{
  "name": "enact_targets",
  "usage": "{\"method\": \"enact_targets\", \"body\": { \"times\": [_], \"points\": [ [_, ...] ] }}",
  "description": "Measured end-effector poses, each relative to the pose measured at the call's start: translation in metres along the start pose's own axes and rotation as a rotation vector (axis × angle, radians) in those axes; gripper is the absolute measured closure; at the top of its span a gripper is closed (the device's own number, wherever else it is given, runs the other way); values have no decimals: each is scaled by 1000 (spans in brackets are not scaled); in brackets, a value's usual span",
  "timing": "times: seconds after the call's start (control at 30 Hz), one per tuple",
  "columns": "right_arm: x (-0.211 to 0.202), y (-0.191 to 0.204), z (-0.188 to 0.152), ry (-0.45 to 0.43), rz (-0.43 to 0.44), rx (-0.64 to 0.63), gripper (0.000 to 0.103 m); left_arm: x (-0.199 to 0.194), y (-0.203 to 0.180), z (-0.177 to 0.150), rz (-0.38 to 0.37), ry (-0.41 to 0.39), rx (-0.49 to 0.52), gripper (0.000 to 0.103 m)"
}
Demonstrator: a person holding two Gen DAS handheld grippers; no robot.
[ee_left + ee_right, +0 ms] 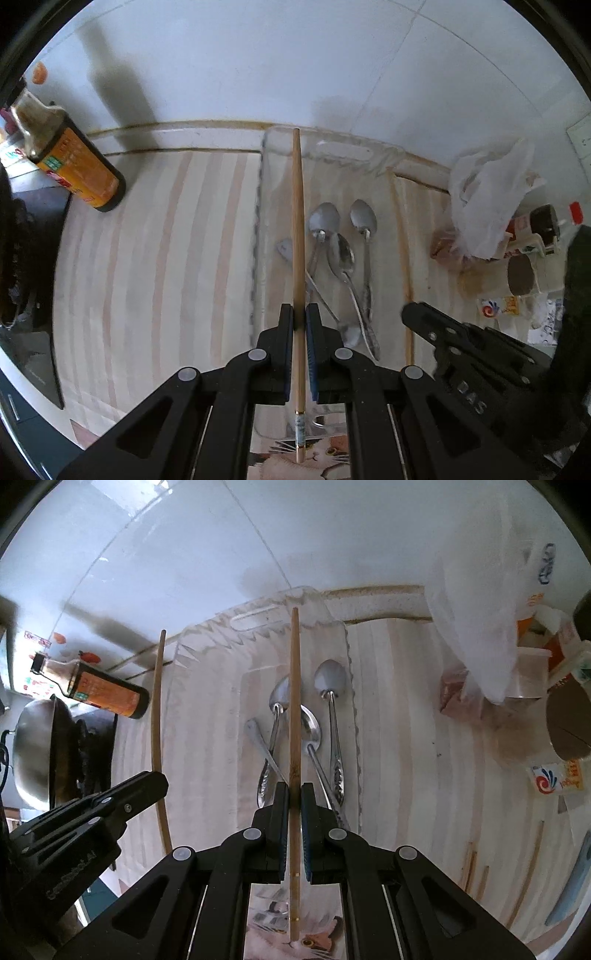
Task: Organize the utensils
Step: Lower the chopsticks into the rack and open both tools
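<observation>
My left gripper [300, 314] is shut on a light wooden chopstick [298, 221] that points forward over a clear plastic tray [258, 221]. Several metal spoons [341, 251] lie in that tray, just right of the chopstick. My right gripper [294, 790] is shut on a second chopstick [294, 701], which hangs over the spoons [328, 679] in the same tray [354, 701]. The two grippers are side by side: the right gripper [410, 312] shows at the tray's right edge, and the left gripper [159, 777] with its chopstick [157, 720] at the left edge.
A striped mat covers the counter. A dark sauce bottle [81, 166] stands at the back left, near a wok [33, 753] on the stove. A white plastic bag [487, 195] and packets crowd the right. Loose chopsticks [528, 867] lie at the near right.
</observation>
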State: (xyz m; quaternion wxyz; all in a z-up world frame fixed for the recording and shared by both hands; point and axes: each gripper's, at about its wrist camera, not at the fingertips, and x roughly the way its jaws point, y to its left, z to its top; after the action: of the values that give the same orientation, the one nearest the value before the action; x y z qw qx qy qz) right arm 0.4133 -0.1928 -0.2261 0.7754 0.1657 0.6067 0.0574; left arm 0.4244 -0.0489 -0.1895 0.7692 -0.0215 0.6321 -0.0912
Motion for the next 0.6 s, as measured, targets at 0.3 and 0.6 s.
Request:
{"method": "enact_targets", "body": {
  "times": [0.3, 0.6],
  "points": [
    [5, -15, 3, 35, 8, 52, 88, -17, 1, -2, 41, -55, -17, 51],
    [-21, -21, -14, -14, -9, 62, 88, -35, 9, -19, 95, -117, -26, 48]
  ]
}}
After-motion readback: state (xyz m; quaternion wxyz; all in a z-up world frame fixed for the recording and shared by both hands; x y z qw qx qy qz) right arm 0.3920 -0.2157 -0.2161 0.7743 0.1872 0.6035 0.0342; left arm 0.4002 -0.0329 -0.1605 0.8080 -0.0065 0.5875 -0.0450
